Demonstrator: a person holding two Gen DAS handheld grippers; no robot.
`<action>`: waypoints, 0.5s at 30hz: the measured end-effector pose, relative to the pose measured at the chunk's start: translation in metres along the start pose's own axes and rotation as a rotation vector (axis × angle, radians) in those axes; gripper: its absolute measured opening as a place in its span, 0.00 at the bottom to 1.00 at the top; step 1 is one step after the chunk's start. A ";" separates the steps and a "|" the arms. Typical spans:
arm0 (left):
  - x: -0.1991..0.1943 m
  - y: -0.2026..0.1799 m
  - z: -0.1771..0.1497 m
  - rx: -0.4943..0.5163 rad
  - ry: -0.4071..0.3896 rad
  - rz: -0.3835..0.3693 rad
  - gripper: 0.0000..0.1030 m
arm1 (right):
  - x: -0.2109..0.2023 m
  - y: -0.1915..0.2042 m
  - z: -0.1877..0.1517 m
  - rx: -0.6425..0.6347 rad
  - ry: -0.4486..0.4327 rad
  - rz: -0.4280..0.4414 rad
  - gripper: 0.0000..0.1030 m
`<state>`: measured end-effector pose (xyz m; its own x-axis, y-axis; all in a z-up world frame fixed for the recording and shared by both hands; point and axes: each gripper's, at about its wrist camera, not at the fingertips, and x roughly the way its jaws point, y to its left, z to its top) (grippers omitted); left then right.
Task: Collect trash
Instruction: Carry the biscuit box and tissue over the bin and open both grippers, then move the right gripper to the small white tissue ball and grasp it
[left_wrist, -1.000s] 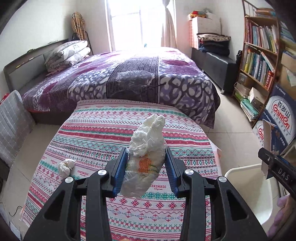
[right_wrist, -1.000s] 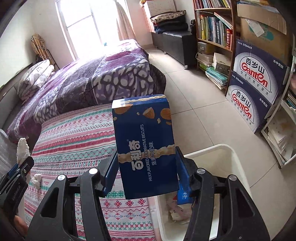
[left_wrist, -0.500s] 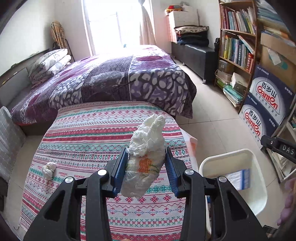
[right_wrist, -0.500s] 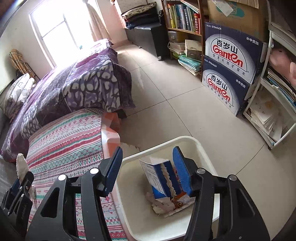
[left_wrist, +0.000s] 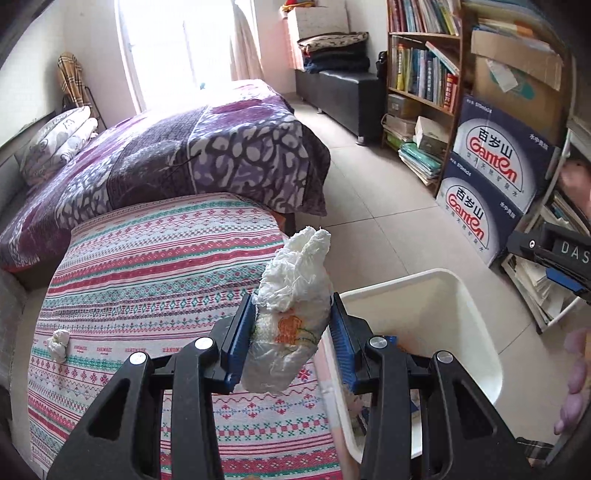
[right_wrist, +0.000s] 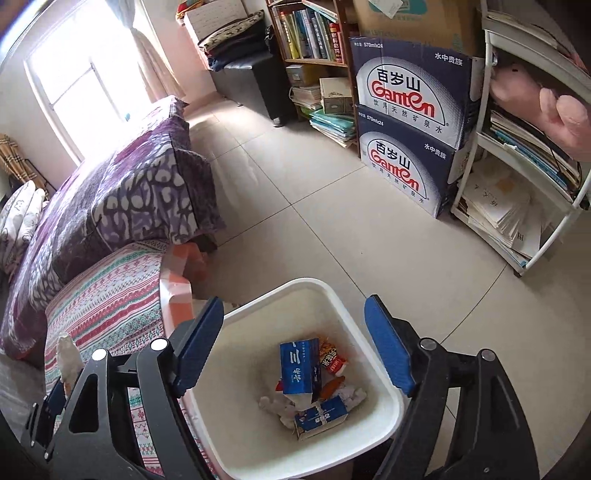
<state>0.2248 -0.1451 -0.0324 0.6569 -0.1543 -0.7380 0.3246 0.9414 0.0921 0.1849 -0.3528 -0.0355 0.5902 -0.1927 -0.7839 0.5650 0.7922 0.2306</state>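
Note:
My left gripper (left_wrist: 291, 343) is shut on a crumpled white wrapper with tissue (left_wrist: 291, 314), held above the right edge of the striped tablecloth (left_wrist: 155, 266), next to the white bin (left_wrist: 424, 284). My right gripper (right_wrist: 295, 347) is open and empty, above the white bin (right_wrist: 258, 306). Inside the bin lie a blue biscuit box (right_wrist: 299, 369), a second blue box (right_wrist: 321, 415), a red wrapper (right_wrist: 332, 362) and white tissue. A small white tissue wad (left_wrist: 59, 343) lies on the cloth at the left.
A bed with a purple blanket (left_wrist: 184, 155) stands behind the table. Blue Ganten cartons (right_wrist: 410, 129) and a white shelf rack (right_wrist: 528, 177) stand to the right, a bookshelf (left_wrist: 421, 74) behind them. Tiled floor (right_wrist: 332, 229) lies between bed and cartons.
The right gripper opened and dropped the blue biscuit box into the bin. The left gripper, still holding the wrapper, swung right toward the bin.

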 end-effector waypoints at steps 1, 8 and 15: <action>0.001 -0.005 -0.001 0.008 0.005 -0.009 0.40 | -0.001 -0.004 0.001 0.006 -0.003 -0.008 0.77; 0.009 -0.037 -0.006 0.049 0.049 -0.103 0.41 | -0.002 -0.031 0.007 0.059 -0.014 -0.038 0.88; 0.018 -0.054 -0.009 0.019 0.139 -0.310 0.64 | 0.000 -0.049 0.012 0.104 -0.004 -0.046 0.91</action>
<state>0.2127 -0.1962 -0.0567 0.4261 -0.3886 -0.8170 0.5079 0.8501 -0.1394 0.1637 -0.3982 -0.0396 0.5645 -0.2300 -0.7927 0.6481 0.7183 0.2532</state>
